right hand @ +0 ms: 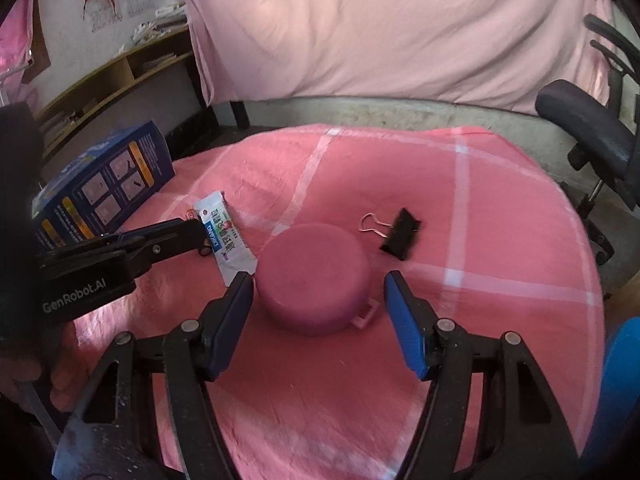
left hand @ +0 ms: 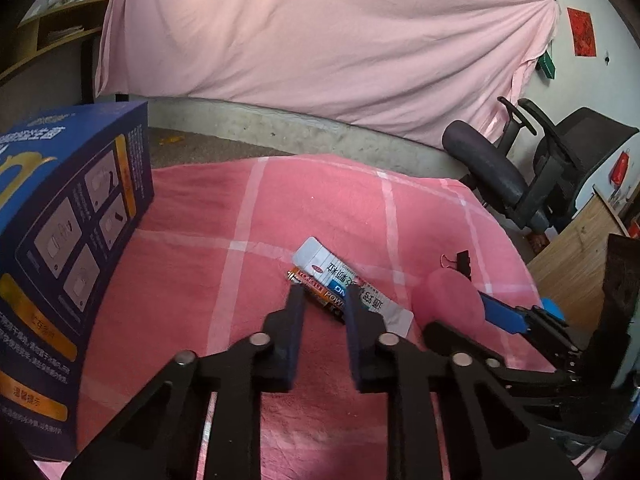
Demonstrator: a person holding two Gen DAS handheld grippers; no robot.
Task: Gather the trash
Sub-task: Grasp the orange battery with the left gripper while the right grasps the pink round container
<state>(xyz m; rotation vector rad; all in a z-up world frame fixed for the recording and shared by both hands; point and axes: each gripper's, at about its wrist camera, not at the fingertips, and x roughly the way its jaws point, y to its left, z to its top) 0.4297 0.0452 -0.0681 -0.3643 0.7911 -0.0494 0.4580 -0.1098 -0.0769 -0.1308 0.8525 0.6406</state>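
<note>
A white printed sachet wrapper (left hand: pixel 340 276) lies on the pink checked cloth (left hand: pixel 240 208), partly over a small orange-and-black battery (left hand: pixel 316 294). My left gripper (left hand: pixel 322 300) is open, its fingertips on either side of the battery and wrapper end. In the right wrist view the wrapper (right hand: pixel 226 236) lies left of a round pink lidded box (right hand: pixel 314 276). My right gripper (right hand: pixel 318 280) is open, its jaws on either side of the pink box, not touching it. A black binder clip (right hand: pixel 400 234) lies beyond the box; it also shows in the left wrist view (left hand: pixel 462 262).
A blue printed carton (left hand: pixel 68 236) stands at the cloth's left edge, also in the right wrist view (right hand: pixel 104 184). A black office chair (left hand: pixel 520 164) stands off the right side. A pink sheet (left hand: pixel 320 40) hangs behind. A wooden shelf (right hand: pixel 112 80) runs along the left wall.
</note>
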